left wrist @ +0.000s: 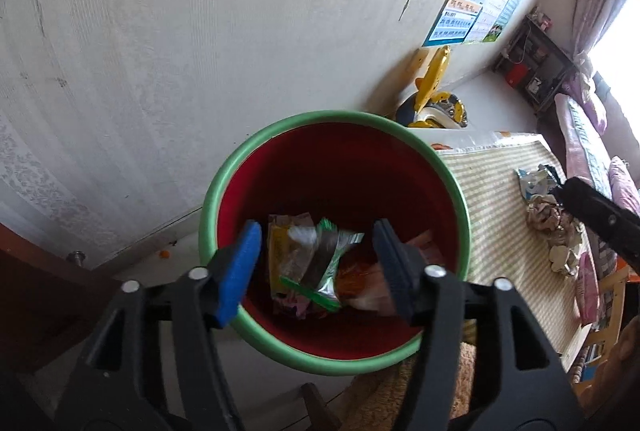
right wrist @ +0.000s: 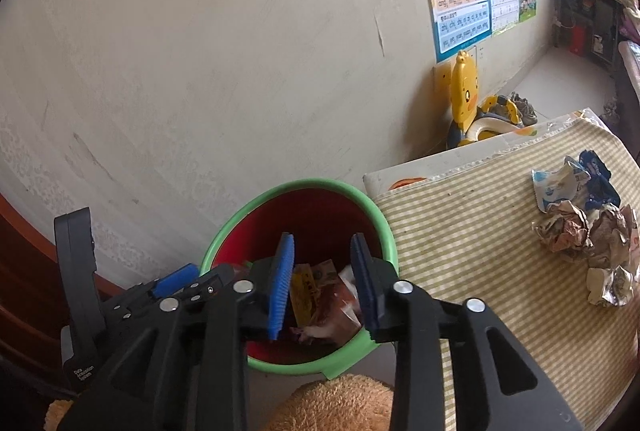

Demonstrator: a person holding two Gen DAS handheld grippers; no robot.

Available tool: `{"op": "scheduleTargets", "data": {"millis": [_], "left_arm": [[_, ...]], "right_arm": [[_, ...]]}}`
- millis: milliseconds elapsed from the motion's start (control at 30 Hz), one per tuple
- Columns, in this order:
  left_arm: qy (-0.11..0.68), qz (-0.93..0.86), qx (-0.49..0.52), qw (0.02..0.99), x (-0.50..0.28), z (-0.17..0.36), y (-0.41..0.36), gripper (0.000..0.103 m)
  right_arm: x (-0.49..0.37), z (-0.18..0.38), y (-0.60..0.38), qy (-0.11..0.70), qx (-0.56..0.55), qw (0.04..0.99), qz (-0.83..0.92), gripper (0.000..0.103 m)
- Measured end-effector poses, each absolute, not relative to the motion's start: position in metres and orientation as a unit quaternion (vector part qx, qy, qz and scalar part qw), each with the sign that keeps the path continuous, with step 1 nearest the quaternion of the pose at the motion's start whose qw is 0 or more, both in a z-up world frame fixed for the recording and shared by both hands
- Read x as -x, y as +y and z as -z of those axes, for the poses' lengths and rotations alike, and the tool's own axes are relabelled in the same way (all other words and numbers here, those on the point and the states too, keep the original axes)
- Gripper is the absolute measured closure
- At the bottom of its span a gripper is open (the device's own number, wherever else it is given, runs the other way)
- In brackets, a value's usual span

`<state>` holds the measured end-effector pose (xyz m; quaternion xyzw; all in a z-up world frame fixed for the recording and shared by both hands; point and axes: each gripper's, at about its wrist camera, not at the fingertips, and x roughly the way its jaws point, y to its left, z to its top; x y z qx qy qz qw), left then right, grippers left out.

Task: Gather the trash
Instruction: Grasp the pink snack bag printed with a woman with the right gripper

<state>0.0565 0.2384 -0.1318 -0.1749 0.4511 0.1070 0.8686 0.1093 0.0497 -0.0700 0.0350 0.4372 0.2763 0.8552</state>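
A red bin with a green rim point(left wrist: 224, 179) stands on the floor beside the table; it also shows in the right wrist view point(right wrist: 376, 207). Several wrappers point(left wrist: 312, 263) lie inside it. My left gripper point(left wrist: 316, 231) is open and empty right above the bin's mouth. My right gripper point(right wrist: 322, 245) is open and empty over the bin too, with wrappers point(right wrist: 320, 295) below it. Crumpled wrappers and paper balls point(right wrist: 580, 219) lie on the striped tablecloth point(right wrist: 460, 231); they also show in the left wrist view point(left wrist: 552, 219).
A patterned wall is close behind the bin. A yellow toy ride-on point(right wrist: 472, 103) stands by the wall. A plush brown toy point(right wrist: 332, 407) lies below the bin. A dark shelf point(left wrist: 536, 67) and a bed point(left wrist: 592, 159) are far right.
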Motion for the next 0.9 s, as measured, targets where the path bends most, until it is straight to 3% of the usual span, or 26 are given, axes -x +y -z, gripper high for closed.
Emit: {"op": "scheduleTargets", "data": {"millis": [367,667,900], "left_arm": [[0.470,-0.076,0.131,0.869,-0.051,0.130,0.199,0.042],[0.477,0.010,0.081,0.875,-0.039,0.123,0.117,0.038],[0.481,0.080,0.025,0.873,-0.032,0.123,0.038,0.035]], "right_arm": [[-0.097,0.076,-0.027,0.440,-0.047,0.870,-0.218,0.053],[-0.104,0.116,-0.207,0.458,0.018,0.889,0.014,0.044],[-0.115,0.154,-0.300,0.510,-0.033,0.857,0.068,0.038]]}}
